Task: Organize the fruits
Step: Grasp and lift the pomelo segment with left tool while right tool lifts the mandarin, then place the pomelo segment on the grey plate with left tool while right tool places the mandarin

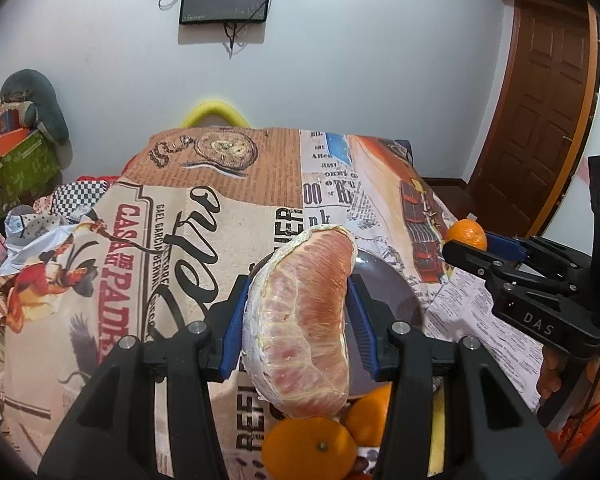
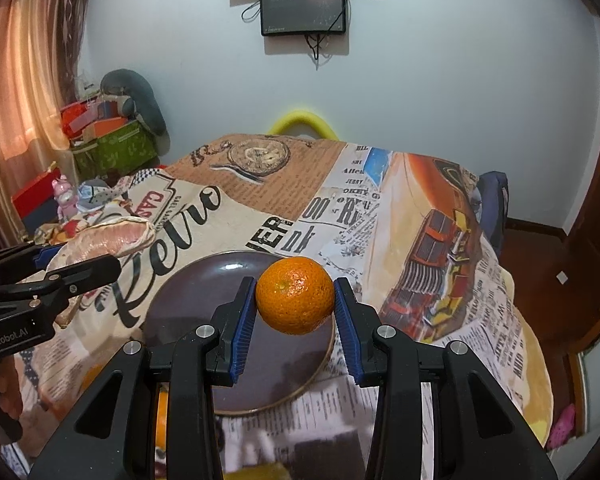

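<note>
Left to right. The left gripper (image 1: pixel 298 316) has its blue-padded fingers (image 1: pixel 233 320) closed against the two sides of a peeled pomelo segment (image 1: pixel 304 320), which is held clear of the table (image 1: pixel 188 248); the table is covered with a printed retro newspaper-pattern cloth. Directly behind the segment lies a dark round plate (image 2: pixel 204 292), largely hidden by the fruit in the left wrist view and seen almost whole in the right wrist view. Below the segment, at the lower edge of the left wrist view, sit two oranges (image 1: pixel 310 450), side by side and partly masked by the gripper's frame; the right wrist view shows only an orange sliver there. The right gripper (image 2: pixel 295 300) grips a mandarin (image 2: pixel 294 295) between its fingers (image 2: pixel 350 320), pads pressed to both sides, held above the plate's near right portion. Each view also catches the other gripper from the side: the right one at the right edge of the left view, the left one at the left edge of the right view. Beyond the table stand a wall-mounted screen (image 2: pixel 303 8), a green storage box (image 2: pixel 114 148) heaped with items, and a wooden door (image 1: pixel 540 120), the last visible fully only from the left wrist.
</note>
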`<action>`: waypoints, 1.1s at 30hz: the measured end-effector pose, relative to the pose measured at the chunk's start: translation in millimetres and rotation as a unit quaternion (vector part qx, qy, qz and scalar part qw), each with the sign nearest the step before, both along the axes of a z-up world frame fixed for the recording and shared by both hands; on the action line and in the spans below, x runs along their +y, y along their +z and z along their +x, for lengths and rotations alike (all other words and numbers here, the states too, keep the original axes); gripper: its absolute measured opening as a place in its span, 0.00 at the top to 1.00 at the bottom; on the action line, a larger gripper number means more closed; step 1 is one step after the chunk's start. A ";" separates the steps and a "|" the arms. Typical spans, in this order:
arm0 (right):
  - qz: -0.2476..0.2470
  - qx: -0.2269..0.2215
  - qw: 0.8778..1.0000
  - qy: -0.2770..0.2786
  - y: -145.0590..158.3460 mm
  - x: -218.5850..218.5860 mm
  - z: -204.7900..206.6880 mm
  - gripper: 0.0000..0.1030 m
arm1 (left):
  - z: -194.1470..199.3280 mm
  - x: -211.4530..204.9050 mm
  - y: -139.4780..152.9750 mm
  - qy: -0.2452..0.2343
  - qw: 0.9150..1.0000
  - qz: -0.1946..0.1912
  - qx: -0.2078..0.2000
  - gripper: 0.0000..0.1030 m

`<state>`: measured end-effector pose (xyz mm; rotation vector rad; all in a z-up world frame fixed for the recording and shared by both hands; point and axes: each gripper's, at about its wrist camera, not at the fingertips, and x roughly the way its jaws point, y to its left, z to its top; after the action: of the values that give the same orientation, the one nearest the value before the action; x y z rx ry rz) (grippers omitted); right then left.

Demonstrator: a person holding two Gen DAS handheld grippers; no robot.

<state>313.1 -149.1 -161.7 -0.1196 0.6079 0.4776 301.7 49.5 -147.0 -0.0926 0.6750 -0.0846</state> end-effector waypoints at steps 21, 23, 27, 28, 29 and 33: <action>-0.067 0.095 0.993 0.032 -59.4 36.4 62.6 0.66 | 78.5 11.8 -54.6 -0.005 0.995 0.010 0.096 0.54; -0.070 0.101 0.992 0.036 -62.7 38.7 65.5 0.66 | 82.2 11.6 -58.7 -0.007 0.995 0.010 0.104 0.54; -0.077 0.111 0.990 0.041 -68.2 43.3 68.4 0.66 | 87.3 11.2 -65.4 -0.009 0.993 0.009 0.117 0.54; -0.078 0.114 0.990 0.043 -69.1 44.2 69.1 0.66 | 87.6 10.8 -66.6 -0.010 0.993 0.008 0.119 0.54; -0.078 0.115 0.989 0.044 -69.3 44.8 70.0 0.66 | 88.6 10.5 -68.1 -0.011 0.992 0.007 0.123 0.54; -0.081 0.106 0.990 0.044 -66.8 46.3 69.7 0.43 | 87.5 9.0 -62.5 -0.011 0.994 0.014 0.103 0.54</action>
<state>382.8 -102.8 -228.5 -0.2524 0.8534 0.5292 389.2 58.5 -209.5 -0.0680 0.8842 -0.0887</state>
